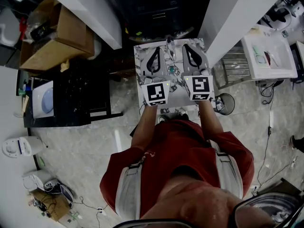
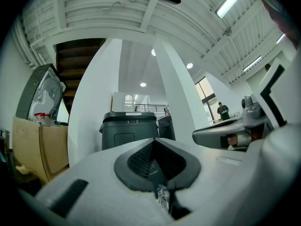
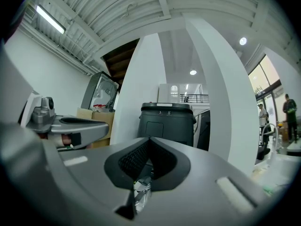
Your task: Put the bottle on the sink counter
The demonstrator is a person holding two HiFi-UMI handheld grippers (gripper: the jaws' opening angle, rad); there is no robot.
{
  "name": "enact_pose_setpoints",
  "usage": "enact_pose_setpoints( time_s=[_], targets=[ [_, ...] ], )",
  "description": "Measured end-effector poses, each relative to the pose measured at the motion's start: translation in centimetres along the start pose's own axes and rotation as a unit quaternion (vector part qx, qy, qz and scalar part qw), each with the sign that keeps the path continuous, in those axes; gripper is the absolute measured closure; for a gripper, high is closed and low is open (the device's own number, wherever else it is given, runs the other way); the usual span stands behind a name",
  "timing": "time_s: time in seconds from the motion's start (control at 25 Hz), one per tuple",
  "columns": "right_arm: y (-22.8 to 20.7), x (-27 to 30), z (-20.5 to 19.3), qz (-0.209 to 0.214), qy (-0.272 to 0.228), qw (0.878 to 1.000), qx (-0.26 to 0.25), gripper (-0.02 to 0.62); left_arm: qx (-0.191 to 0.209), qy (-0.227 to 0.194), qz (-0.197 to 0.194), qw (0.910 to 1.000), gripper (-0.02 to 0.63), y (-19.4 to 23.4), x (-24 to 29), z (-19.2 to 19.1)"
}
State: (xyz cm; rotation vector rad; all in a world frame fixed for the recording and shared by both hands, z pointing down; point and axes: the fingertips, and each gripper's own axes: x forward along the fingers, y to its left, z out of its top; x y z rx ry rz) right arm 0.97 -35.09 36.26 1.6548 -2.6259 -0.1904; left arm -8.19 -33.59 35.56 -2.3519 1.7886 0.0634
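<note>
Two pairs of jaws, on the left gripper and the right gripper, are pressed fully together on nothing and held level. No bottle can be made out in any view, so a bottle yet to be fetched and one already set down out of sight are fitted equally, and only a steady hold can be advised. The sink counter is shown whole only in the head view, whereas just a tap is caught in the right gripper view and a dark bin in the left gripper view.
</note>
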Motion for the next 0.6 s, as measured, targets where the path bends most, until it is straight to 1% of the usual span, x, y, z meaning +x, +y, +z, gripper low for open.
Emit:
enact_pose_setpoints(
  time_s=[0.2, 0.32, 0.6],
  targets=[
    [-0.3, -0.2, 0.0, -0.004, 0.000, 1.000, -0.001, 0.594, -0.004, -0.009, -0.002, 0.9999, 0.612, -0.3, 0.1, 0.2],
    [-0.5, -0.4, -0.1, -0.007, 0.004, 1.000, -0.001, 0.594, -0.001, -0.001, -0.005, 1.0000, 0.612, -0.6, 0.0, 0.1],
    [-1.0, -0.8, -0.1, -0.010, 0.004, 1.000, -0.003, 0.594, 0.002, -0.002, -0.010, 0.9999, 0.612, -1.2, 0.1, 0.3]
  ],
)
